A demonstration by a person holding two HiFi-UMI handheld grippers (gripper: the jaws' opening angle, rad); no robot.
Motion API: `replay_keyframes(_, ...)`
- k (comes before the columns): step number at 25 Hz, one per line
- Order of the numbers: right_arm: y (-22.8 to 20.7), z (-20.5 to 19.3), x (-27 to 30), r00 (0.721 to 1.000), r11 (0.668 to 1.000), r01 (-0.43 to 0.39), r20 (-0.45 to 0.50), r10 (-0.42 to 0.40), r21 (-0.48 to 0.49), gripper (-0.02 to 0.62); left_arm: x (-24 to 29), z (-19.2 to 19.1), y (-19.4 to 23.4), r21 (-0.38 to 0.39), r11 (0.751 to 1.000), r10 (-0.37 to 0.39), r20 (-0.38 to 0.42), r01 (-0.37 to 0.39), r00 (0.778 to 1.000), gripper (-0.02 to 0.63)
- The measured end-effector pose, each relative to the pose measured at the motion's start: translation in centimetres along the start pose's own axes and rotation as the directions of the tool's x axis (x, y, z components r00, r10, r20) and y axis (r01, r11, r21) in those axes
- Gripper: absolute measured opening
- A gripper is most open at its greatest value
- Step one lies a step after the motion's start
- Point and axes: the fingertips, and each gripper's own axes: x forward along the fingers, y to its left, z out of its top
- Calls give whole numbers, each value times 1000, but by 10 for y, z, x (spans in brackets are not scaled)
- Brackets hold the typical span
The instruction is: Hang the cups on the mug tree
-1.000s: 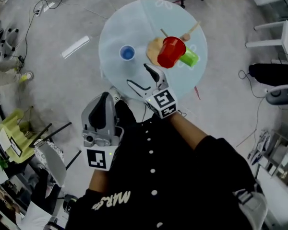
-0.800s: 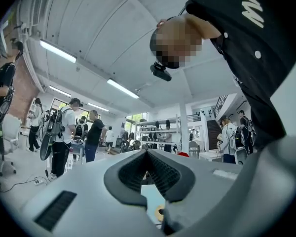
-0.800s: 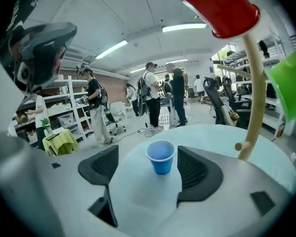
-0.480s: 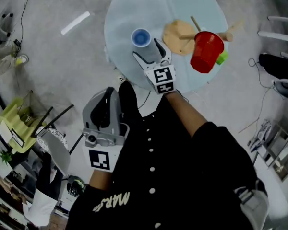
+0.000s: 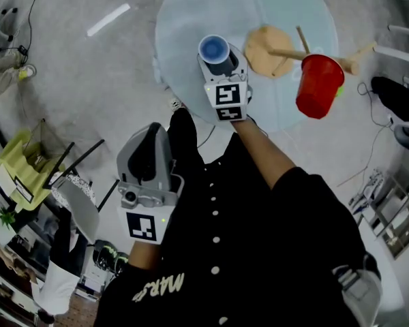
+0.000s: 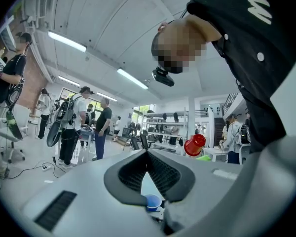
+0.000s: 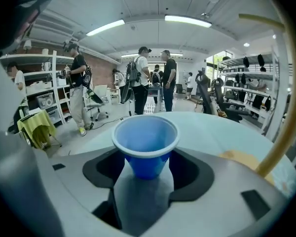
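A blue cup [image 5: 213, 48] stands upright on the round glass table [image 5: 184, 19], left of the wooden mug tree [image 5: 271, 52]. A red cup [image 5: 319, 84] hangs on one of the tree's pegs, with a sliver of a green cup [image 5: 339, 92] behind it. My right gripper [image 5: 219, 58] reaches onto the table and its jaws are closing around the blue cup [image 7: 146, 147], which sits between the pads. I cannot see the pads pressing on it. My left gripper [image 5: 148, 144] is held low by my body, off the table, shut and with nothing in it.
The table's near edge [image 5: 211, 118] is just under my right wrist. On the floor are a white strip [image 5: 108, 20], a chair and a yellow-green object [image 5: 20, 176] at the left, and cables and equipment [image 5: 399, 101] at the right. People stand in the room behind.
My right gripper has moved left from beside the mug tree to the blue cup and now has the cup between its jaws. The left gripper has stayed put.
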Motion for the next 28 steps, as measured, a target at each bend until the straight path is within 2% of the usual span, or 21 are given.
replay_keyframes(5,4,9,-11,1000,999,-30,9,29,19,275,4,5,-1,10,1000,-6,7,6,1000,-6)
replay_keyframes(10,16,26,-41,992,986,-127,28,125,108,276,9,23,-16,18,1000,-23,38,22,999,-6)
replay_keyframes(13,26,30,-74,975,952,-223,39,220,209,277,8,41,-38,29,999,-39,58,37,998,-6)
replay_keyframes(16,20,31,-118,963,909,-270,70,262,318,276,5,64,-71,40,997,-63,95,60,993,-6)
replay_keyframes(18,11,36,-143,954,861,-300,107,281,411,277,6,78,-92,49,996,-82,121,77,989,-6)
replay_keyframes(21,0,37,-173,940,767,-340,163,301,544,278,8,93,-123,60,993,-110,142,102,984,-6)
replay_keyframes(25,-13,38,-194,925,594,-372,233,300,713,278,10,106,-149,68,988,-149,157,140,976,-6)
replay_keyframes(28,-24,37,-202,916,483,-388,269,299,785,278,12,114,-162,76,985,-169,166,158,972,-6)
